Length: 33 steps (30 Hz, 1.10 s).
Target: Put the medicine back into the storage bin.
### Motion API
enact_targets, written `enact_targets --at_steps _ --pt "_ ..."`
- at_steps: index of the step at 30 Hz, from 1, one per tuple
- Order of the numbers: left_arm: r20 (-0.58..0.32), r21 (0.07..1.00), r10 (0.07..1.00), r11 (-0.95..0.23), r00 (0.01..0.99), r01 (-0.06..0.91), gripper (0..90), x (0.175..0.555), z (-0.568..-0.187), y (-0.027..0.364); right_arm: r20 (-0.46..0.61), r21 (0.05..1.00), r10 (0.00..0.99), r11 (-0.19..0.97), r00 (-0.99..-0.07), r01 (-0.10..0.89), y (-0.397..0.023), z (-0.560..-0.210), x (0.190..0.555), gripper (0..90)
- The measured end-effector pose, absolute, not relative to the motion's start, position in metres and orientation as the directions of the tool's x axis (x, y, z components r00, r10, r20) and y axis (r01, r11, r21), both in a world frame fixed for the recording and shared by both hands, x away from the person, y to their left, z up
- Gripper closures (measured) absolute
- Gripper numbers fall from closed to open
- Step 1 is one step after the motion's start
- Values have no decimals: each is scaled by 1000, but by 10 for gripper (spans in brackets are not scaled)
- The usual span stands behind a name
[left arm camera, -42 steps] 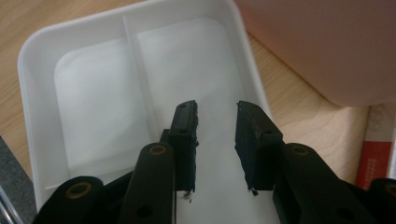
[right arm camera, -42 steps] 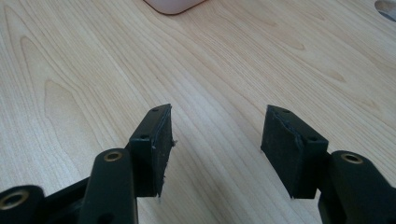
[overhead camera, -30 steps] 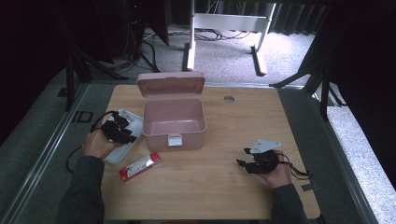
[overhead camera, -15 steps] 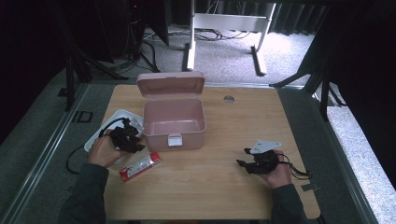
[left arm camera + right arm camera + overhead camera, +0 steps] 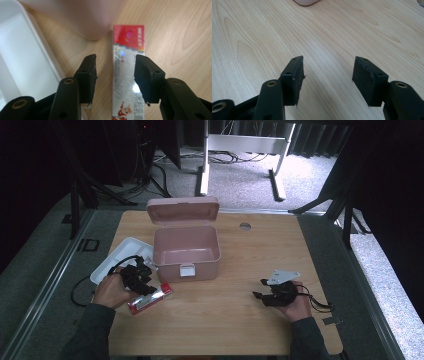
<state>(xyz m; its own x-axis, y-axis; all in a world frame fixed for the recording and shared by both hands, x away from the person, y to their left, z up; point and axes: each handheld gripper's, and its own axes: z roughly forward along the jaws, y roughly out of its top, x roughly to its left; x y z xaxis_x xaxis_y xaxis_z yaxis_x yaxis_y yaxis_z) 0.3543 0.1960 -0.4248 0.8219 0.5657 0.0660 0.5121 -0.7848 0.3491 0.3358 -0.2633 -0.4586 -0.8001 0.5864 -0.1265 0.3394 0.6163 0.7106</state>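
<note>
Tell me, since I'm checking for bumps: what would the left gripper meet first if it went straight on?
Likely the red packet, already between the left gripper's open jaws; past it, the pink box. Depth is unclear.

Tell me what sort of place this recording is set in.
Probably a lab or studio recording bay: a wooden table ringed by dark curtains, grey carpet with loose cables, and metal stand legs behind it.

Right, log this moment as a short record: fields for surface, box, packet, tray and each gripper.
surface: wooden table
box: pink box, lid open, no contents visible
packet: red and silver packet flat on the table, in front of the box's left corner
tray: white tray, left of the box
left gripper: jaws just opened wider, straddling the packet, pads apart from it
right gripper: open over bare wood, nothing between jaws
</note>
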Motion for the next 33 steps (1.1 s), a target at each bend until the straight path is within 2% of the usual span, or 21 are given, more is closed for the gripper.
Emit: enact_targets --at_steps 19,24,33 --pt "57 258 558 -809 828 528 486 343 -445 191 -128 711 589 616 -798 341 -263 -459 336 413" --pt "55 205 542 -828 838 522 488 346 -452 188 -124 712 592 612 -796 344 -264 -459 336 413" --pt "44 162 509 -853 860 497 511 351 -451 184 -125 710 593 613 -795 346 -264 -459 335 413"
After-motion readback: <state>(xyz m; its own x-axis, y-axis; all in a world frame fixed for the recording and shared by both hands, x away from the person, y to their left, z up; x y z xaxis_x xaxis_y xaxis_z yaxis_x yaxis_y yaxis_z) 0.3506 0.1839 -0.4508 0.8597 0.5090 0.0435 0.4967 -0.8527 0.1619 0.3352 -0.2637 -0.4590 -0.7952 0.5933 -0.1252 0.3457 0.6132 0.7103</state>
